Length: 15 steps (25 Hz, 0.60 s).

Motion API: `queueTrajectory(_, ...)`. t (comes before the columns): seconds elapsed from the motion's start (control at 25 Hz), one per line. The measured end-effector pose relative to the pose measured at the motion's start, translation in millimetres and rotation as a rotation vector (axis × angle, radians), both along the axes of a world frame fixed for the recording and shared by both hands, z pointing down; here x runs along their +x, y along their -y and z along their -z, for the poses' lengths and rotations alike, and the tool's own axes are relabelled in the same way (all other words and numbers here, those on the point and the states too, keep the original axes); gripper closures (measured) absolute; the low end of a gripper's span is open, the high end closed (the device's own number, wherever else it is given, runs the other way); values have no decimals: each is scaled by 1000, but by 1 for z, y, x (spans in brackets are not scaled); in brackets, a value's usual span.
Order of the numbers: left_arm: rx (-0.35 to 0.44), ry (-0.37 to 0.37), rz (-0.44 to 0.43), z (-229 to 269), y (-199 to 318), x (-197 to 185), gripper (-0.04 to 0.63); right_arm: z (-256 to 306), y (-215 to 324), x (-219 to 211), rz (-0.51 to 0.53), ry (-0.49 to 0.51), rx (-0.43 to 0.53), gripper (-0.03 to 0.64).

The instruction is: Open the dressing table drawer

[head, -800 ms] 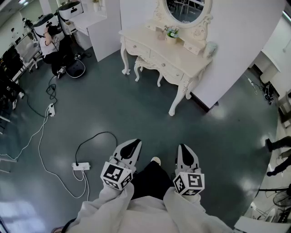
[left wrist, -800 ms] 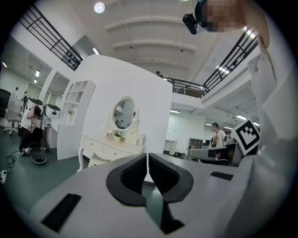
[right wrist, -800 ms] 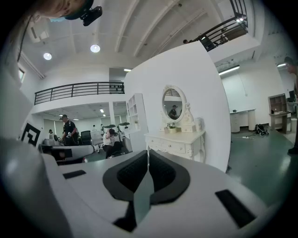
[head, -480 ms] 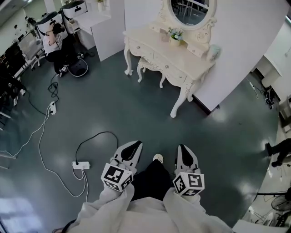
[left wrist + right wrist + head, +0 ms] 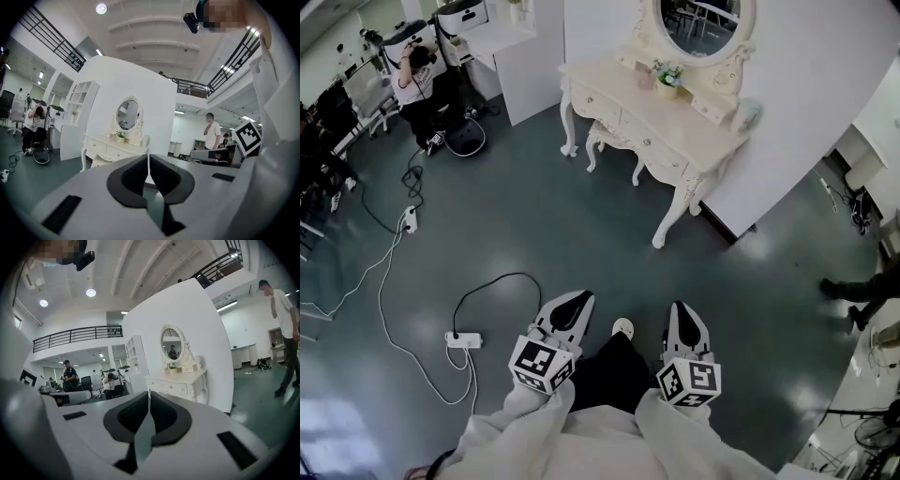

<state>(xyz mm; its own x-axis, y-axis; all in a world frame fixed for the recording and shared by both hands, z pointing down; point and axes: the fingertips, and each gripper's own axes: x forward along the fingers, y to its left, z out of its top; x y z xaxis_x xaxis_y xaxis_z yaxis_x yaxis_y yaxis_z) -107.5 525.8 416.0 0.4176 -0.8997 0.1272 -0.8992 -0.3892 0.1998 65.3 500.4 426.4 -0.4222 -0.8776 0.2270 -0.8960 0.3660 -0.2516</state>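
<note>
The cream dressing table (image 5: 661,117) with an oval mirror stands against a white wall panel, far ahead of me. Its drawers (image 5: 649,146) along the front are closed. It also shows small in the left gripper view as the dressing table (image 5: 112,149) and in the right gripper view as the dressing table (image 5: 177,385). My left gripper (image 5: 574,302) and right gripper (image 5: 683,315) are held side by side at waist height over the floor, well short of the table. Both are shut with nothing between the jaws.
A stool (image 5: 614,141) is tucked under the table. A white power strip (image 5: 462,340) with black and white cables lies on the floor at left. A person (image 5: 417,84) crouches at far left by white cabinets. Another person's legs (image 5: 853,292) show at right.
The view has drifted forward and slightly left, so the dressing table sits a little further right and lower in the picture. The grippers keep the same place in the view.
</note>
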Motion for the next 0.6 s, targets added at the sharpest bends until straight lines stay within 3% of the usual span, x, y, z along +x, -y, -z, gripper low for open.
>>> queueTrajectory(0.6, 9, -9, 28, -1, 118, 13, 569, -5, 127, 4, 59, 14, 1, 577)
